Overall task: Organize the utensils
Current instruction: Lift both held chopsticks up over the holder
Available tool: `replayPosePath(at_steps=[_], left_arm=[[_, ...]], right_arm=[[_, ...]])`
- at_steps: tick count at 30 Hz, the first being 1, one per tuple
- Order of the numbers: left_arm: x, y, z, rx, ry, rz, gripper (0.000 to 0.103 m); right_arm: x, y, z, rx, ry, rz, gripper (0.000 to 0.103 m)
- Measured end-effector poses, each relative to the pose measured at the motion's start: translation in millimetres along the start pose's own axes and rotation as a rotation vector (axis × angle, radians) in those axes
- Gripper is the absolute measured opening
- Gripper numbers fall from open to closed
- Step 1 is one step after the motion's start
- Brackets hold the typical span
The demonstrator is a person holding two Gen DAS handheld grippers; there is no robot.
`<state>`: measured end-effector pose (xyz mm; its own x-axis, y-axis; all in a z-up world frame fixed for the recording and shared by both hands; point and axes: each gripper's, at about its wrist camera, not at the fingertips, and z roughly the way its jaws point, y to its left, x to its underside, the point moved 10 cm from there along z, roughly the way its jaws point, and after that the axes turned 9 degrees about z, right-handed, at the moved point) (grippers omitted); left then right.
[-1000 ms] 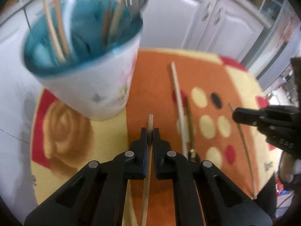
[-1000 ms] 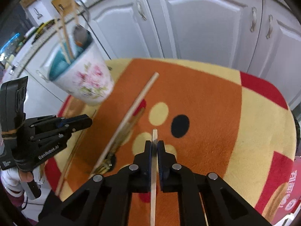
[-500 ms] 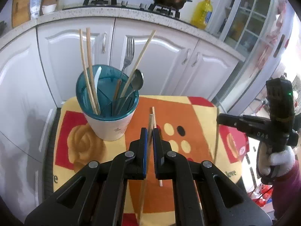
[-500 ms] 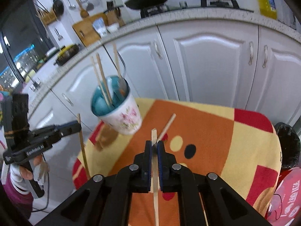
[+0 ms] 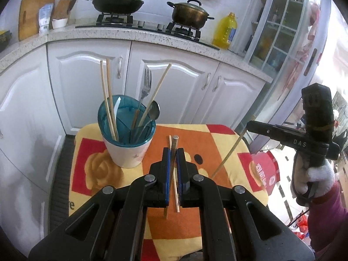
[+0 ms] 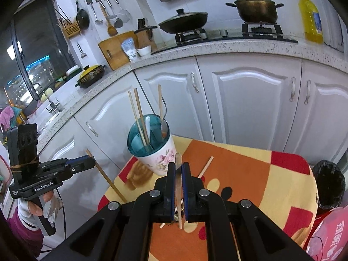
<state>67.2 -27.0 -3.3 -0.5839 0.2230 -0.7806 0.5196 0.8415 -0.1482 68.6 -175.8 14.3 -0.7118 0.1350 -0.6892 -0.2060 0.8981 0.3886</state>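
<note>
A white flowered cup (image 5: 128,152) with a teal inside stands at the back left of the small table (image 5: 217,134). It holds several chopsticks, a fork (image 5: 146,80) and a spoon. My left gripper (image 5: 173,150) is shut on a wooden chopstick (image 5: 175,140), lifted above the table to the right of the cup. My right gripper (image 6: 178,164) is shut on another chopstick (image 6: 178,158), also raised, with the cup (image 6: 156,158) ahead to its left. One more chopstick (image 6: 205,166) lies flat on the cloth. Each view shows the other gripper (image 5: 249,126) (image 6: 92,162) with its chopstick hanging down.
The table wears an orange, yellow and red cloth (image 6: 250,174). White cabinet doors (image 6: 248,104) stand close behind it, under a counter with a stove and pans. A black bin (image 6: 330,184) sits to the table's right. A gloved hand (image 5: 317,174) grips the right gripper's handle.
Both grippers have risen well above the table, each carrying its chopstick up with it. The cup now looks smaller and farther away, and the counter has come into sight.
</note>
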Motion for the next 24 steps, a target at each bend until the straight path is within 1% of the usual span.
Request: replayPosePath(at_steps=[6, 10, 17, 24], left_arm=[[-14, 1, -15, -0.002, -0.035, 0.007, 0.004], [-31, 0, -27, -0.001, -0.061, 0.020, 0.004], [-75, 10, -51, -0.019, -0.122, 0.036, 0.004], [-119, 34, -67, -0.079, -0.192, 0.040, 0.004]], right_arm=[[-19, 14, -9, -0.012, -0.034, -0.031, 0.005], [-38, 26, -17, -0.021, -0.062, -0.058, 0.005], [-76, 51, -19, -0.042, -0.101, -0.099, 0.005], [-114, 86, -5, -0.064, -0.125, -0.148, 0.005]])
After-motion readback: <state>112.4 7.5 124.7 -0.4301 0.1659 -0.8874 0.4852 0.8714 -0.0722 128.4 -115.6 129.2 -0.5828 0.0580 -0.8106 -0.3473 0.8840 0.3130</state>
